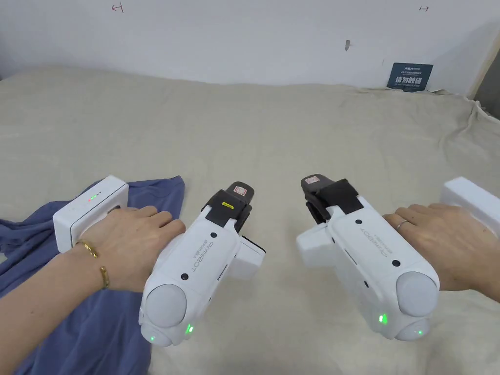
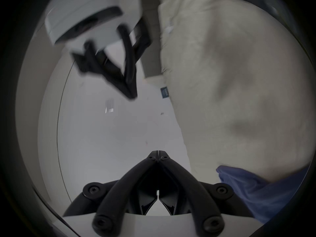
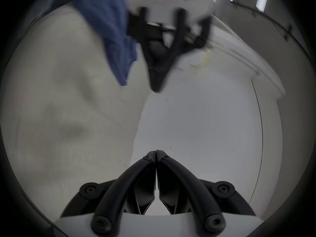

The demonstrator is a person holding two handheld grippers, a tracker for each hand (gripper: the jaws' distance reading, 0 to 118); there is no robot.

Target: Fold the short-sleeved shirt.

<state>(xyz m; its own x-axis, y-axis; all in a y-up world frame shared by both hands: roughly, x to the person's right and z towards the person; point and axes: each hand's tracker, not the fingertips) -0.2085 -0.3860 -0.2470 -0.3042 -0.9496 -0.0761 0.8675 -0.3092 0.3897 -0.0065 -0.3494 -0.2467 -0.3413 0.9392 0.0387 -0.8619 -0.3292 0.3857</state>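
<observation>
Loosely crumpled soft blue shirt (image 1: 73, 293) on beige sheet (image 1: 273, 136), left gripper (image 2: 158, 152) and right gripper (image 3: 156, 152) jaws closed, empty.

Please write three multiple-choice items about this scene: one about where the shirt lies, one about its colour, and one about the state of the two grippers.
1. Where does the shirt lie on the beige bed cover?
A. at the person's left
B. beside the far wall
C. at the person's right

2. What colour is the shirt?
A. red
B. blue
C. white

3. How do the left gripper and the right gripper stand?
A. both wide open
B. both clamped on the shirt
C. both shut with nothing between the jaws

Answers:
1 A: in the head view it lies under the left hand.
2 B: the cloth is blue.
3 C: each gripper view shows its jaws meeting, no cloth between.
</observation>
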